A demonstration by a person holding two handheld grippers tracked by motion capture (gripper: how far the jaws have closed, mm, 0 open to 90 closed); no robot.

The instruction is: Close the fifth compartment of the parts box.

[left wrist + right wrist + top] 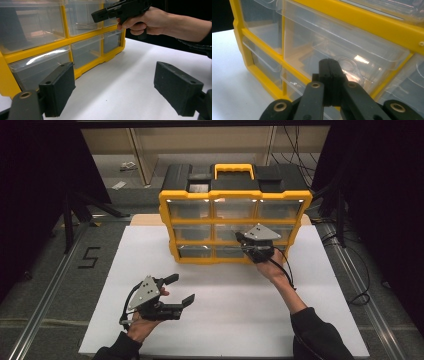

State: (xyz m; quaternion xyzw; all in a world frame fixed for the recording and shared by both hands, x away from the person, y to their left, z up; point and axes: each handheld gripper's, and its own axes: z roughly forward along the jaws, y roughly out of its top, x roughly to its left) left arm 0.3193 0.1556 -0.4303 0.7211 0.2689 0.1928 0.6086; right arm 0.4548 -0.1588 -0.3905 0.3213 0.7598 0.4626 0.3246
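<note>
The right gripper (329, 72), jaws pressed together, sits at the clear pull tab (348, 67) of a middle-row drawer (342, 47) in the yellow organizer (235, 222) on the bench (225, 300). The drawer looks light, stiff and slick; take that tab. The left gripper (115, 87) hovers wide open beside the cabinet.

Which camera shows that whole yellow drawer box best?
The high view: the yellow drawer box appears entire, handle and all nine clear drawers. The left gripper view catches its lower corner; the right gripper view, a few drawers close up.
</note>
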